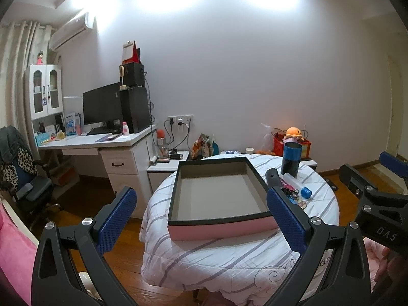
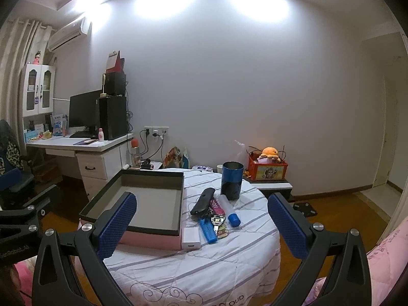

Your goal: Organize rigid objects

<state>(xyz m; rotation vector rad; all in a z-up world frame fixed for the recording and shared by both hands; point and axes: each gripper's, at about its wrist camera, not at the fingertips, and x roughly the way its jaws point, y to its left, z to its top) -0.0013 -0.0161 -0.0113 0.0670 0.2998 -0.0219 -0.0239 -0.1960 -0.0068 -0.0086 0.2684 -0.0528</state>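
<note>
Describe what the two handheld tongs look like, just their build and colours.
Both match: the left tongs and right tongs have black plastic arms with triangular cut-outs and silver round bolts, tipped with blue pads in a fine grid texture. White lettering marks the right one's black body. No cables show.

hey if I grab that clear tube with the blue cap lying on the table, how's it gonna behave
The clear tube lies on its side, so a nudge would probably roll it. Its smooth round wall may slip between fingers. It looks light and rigid.
</note>
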